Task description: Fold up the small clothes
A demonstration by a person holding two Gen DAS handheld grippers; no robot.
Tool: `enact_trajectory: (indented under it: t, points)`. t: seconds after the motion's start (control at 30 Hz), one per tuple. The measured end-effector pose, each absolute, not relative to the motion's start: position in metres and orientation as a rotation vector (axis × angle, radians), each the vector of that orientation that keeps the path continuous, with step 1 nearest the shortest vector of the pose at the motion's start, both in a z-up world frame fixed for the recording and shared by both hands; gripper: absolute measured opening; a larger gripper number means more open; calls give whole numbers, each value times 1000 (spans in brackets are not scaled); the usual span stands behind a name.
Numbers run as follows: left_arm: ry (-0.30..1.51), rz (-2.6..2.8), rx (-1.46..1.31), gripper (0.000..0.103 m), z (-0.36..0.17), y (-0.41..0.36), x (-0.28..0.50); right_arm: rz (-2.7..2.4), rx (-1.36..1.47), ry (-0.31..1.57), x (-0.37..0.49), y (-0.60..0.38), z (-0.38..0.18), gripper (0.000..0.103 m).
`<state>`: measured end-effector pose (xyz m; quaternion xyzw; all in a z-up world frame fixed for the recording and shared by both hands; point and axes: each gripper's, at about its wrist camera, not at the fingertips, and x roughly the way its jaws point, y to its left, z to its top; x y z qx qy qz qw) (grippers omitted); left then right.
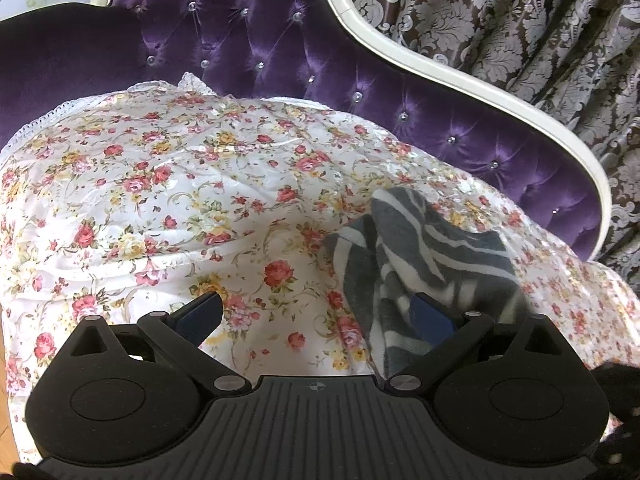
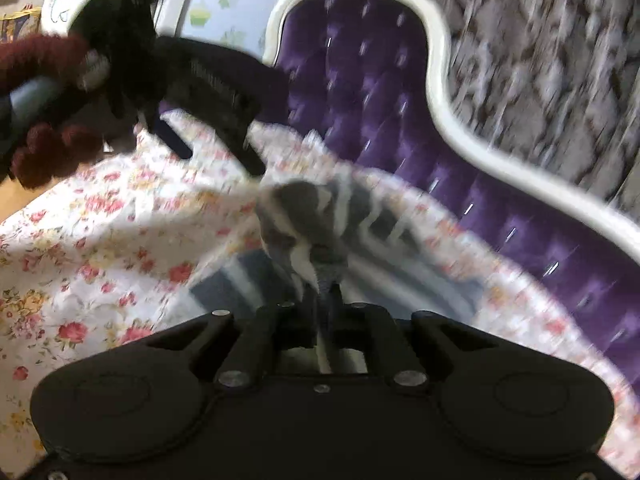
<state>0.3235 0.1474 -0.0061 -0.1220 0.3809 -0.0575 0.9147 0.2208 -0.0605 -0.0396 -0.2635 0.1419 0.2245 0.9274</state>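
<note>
Floral sheeting [image 1: 160, 184] covers the surface beneath us. Nearest, our right gripper [image 2: 326, 300] is clamped tight on one grey-and-white striped garment [image 2: 316, 220], pinching a fold of it up off the sheet. Our left gripper [image 1: 316, 312] hangs wide open with nothing between its pads, the garment lying at its right finger. Behind stands one purple tufted headboard [image 1: 248, 32], then one patterned curtain [image 1: 520, 24].

Right wrist view motion-blurred, striped cloth [image 2: 316, 216] smeared, left claw [image 2: 216, 148] tips indistinct, bedspread [image 1: 160, 184] cut off at edges
</note>
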Motion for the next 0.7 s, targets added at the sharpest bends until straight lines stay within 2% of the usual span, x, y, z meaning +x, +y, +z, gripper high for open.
enact_trajectory:
  t: [0.1,0.3,0.37,0.47,0.7]
  points:
    - [775,-125,-249,101,-4,144,322,453,-707,282,207,-52,-43,9]
    - [751,-140,-201,101,-5,129,319,530,-1022,319,187,-28,-91,11]
    - [738,-150,-172,101,-5,123,317,561,-963,327,183,-32,-87,15]
    - [717,-173,-126,101,-5,110,314,588,-814,350,182,-46,-73,31]
    - [636,-228,-29,101,-8,75,308,591,-570,411,190,-70,-61,35]
